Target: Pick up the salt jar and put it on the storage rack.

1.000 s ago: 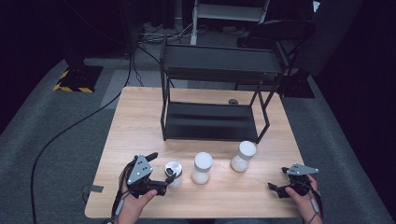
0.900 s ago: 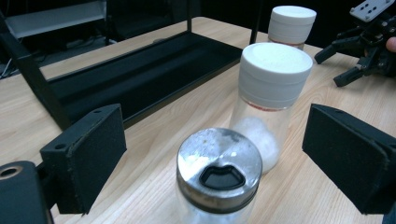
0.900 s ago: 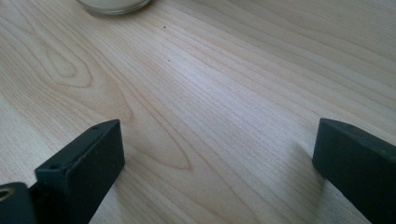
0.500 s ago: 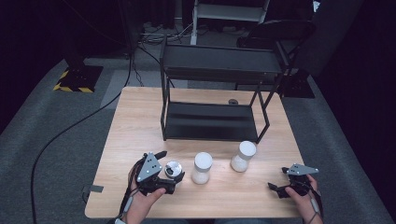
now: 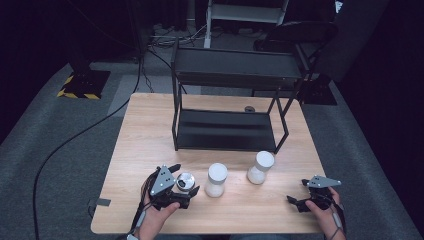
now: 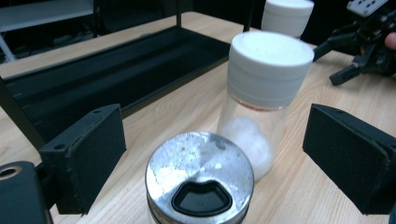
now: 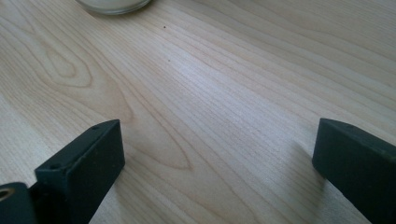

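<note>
Silver-lidded jar (image 6: pixel 200 175), white-capped clear jars (image 6: pixel 266 88), black shelf (image 5: pixel 225 127), pale wood-grained table (image 5: pixel 145 140).

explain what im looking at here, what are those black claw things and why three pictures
A person sits at a wooden table holding a hand-held two-jaw gripper in each hand. One camera looks down from above; the other two ride on the grippers and look out between their black jaws.

On the table stand a black two-level metal shelf, a metal-lidded jar and two clear jars with white lids.

The left gripper is open with the metal-lidded jar between its jaws; the pads do not touch it. The right gripper is open over bare wood. Nothing is held.
</note>
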{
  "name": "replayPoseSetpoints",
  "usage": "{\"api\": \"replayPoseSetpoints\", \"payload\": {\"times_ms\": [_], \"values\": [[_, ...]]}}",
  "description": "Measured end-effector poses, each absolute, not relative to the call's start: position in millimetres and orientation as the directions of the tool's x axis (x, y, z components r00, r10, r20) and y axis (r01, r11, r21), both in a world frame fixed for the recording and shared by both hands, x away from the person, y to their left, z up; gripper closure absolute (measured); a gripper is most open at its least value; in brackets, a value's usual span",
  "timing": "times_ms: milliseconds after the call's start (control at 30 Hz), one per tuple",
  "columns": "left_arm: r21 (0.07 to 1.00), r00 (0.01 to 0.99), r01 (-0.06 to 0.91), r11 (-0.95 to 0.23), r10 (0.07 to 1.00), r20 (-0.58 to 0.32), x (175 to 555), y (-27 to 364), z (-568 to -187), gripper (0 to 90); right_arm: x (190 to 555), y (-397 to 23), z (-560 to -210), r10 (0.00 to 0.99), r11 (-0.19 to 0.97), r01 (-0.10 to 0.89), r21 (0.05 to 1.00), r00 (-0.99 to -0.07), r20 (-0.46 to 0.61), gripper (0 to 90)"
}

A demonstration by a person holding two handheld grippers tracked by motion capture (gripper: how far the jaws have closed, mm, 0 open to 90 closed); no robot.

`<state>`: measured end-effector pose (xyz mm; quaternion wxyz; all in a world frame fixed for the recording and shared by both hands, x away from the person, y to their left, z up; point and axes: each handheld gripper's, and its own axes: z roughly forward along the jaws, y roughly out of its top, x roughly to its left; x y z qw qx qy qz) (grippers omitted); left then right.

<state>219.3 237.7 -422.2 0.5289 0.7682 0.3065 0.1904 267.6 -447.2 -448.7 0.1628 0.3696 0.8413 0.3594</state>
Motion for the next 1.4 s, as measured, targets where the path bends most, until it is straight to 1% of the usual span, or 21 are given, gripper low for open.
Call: {"api": "replayPoseSetpoints", "payload": {"times_ms": [1400], "values": [[0.888,0.722,0.361,-0.284,0.688,-0.073,230.2,234.6,-449.3,6.0,267.6,-447.2,-448.7,0.739,0.469,0.505,0.725,-0.674,-0.008,2.1]]}}
